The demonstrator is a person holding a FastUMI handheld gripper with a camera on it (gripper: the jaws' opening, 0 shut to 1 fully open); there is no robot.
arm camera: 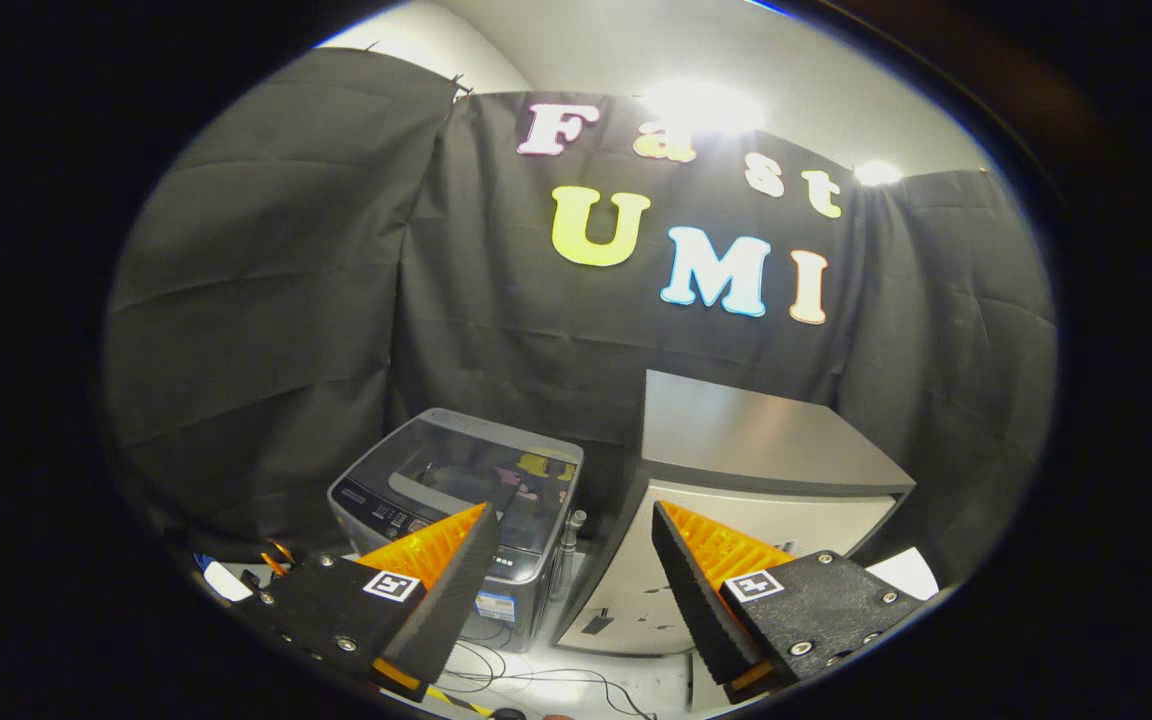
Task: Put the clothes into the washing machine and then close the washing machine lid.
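Gripper [571, 560] is held open and empty, well short of the washer [456, 500]; its glass lid [466, 465], seen down, is judged stiff, best taken at the front edge.

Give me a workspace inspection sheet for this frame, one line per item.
Surface: pale floor, lit.
Job's things: washing machine beyond the fingers, its glass lid down; clothes: nothing seen.
Clutter: small items beside the washer, too small to tell.
Grippers: gripper open, fingers apart, holding nothing.
Cables: thin dark cables trail on the floor below the washer.
Surroundings: grey cabinet beside the washer; black cloth wall behind.
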